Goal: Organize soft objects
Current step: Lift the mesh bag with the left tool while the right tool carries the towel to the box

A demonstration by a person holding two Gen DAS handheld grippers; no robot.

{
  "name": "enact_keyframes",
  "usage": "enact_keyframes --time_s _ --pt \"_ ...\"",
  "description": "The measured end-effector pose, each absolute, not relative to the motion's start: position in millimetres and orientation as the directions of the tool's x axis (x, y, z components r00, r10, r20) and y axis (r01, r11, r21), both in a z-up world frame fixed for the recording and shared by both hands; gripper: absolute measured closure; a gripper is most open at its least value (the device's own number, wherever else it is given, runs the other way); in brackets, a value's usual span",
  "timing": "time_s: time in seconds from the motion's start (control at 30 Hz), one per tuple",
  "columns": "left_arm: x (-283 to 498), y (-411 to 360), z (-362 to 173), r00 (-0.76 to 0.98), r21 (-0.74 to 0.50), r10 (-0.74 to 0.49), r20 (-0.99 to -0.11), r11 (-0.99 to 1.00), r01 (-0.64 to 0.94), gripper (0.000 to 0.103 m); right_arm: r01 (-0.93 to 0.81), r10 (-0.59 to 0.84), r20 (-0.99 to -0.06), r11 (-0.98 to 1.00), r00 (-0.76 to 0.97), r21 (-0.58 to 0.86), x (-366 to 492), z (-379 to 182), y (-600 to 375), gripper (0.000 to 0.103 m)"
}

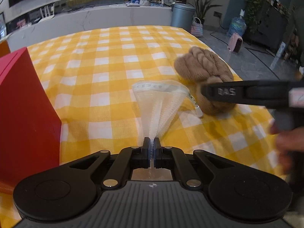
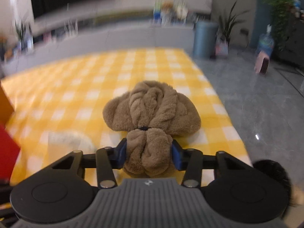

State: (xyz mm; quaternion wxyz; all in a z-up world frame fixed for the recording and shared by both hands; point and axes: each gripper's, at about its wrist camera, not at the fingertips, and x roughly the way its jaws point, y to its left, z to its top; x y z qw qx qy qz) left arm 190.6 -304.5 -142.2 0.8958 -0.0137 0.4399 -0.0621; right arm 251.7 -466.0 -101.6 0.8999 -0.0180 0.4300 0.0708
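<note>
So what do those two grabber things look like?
Both are black, with round discs either side of a ribbed grey plate bearing a small emblem. Silver pins dot the arms. The right gripper has blue jaws; the left gripper has dark ones. The right one's side reads "DAS".

Both wrist views look low across the checked worktop (image 1: 114, 57) toward the grey bin (image 1: 182, 16); the right sits nearer the brown towel (image 2: 152, 110), which both share.

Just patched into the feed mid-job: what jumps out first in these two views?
The fluffy tan plush bundle tied with a dark band, near the right edge of the yellow-and-white checked tablecloth, with the right gripper closed on its near end. Left of it, the left gripper pinches a white mesh bag. A red box stands far left.
</note>
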Motion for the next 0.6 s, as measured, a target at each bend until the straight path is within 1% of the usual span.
enact_keyframes --time_s 0.03,0.07,0.13,0.2,0.23,0.27,0.33,0.4,0.53,0.57,0.6 --pt "189.9 -303.4 -142.0 0.604 -0.081 -0.127 -0.787 0.991 0.103 0.099 -0.141 0.094 -0.816 0.990 0.571 0.015 250.3 -94.7 -464.8 0.057" --pt "189.3 -302.2 -141.8 0.602 -0.085 -0.132 -0.788 0.991 0.106 0.099 -0.157 0.086 -0.836 0.988 0.541 0.001 247.3 -88.4 -463.6 0.056" --pt "190.2 -300.9 -141.0 0.598 -0.093 -0.139 -0.790 0.990 0.109 0.099 -0.217 0.086 -0.849 0.976 0.521 -0.034 238.9 -82.3 -461.0 0.050" --pt "190.3 -300.5 -140.7 0.597 -0.095 -0.143 -0.789 0.989 0.111 0.099 -0.196 0.086 -0.850 0.980 0.520 -0.021 238.1 -85.0 -466.1 0.028" --pt "190.4 -300.8 -140.9 0.598 -0.094 -0.142 -0.789 0.989 0.111 0.099 -0.164 0.083 -0.851 0.986 0.518 -0.004 241.0 -88.7 -470.2 0.024" --pt "190.0 -301.4 -140.8 0.600 -0.090 -0.138 -0.788 0.990 0.110 0.099 -0.129 0.079 -0.856 0.992 0.511 0.015 245.5 -92.4 -474.3 0.021" --pt "189.1 -305.2 -141.0 0.604 -0.075 -0.130 -0.787 0.991 0.115 0.099 -0.078 0.089 -0.868 0.995 0.488 0.058 251.3 -100.8 -479.7 0.020" --pt "188.5 -307.4 -141.4 0.608 -0.060 -0.123 -0.784 0.991 0.122 0.099 -0.067 0.107 -0.869 0.994 0.483 0.085 253.6 -106.7 -480.8 0.019" --pt "187.9 -311.7 -142.4 0.618 -0.025 -0.112 -0.779 0.989 0.147 0.100 -0.082 0.087 -0.865 0.995 0.495 0.053 255.2 -110.7 -473.5 0.019" --pt "187.0 -312.5 -142.2 0.620 -0.015 -0.109 -0.777 0.988 0.155 0.100 -0.096 0.085 -0.857 0.994 0.508 0.041 254.5 -110.6 -471.9 0.023" --pt "186.4 -312.7 -141.4 0.622 -0.011 -0.105 -0.776 0.988 0.154 0.101 -0.117 0.089 -0.847 0.993 0.524 0.032 253.3 -110.8 -469.9 0.032"
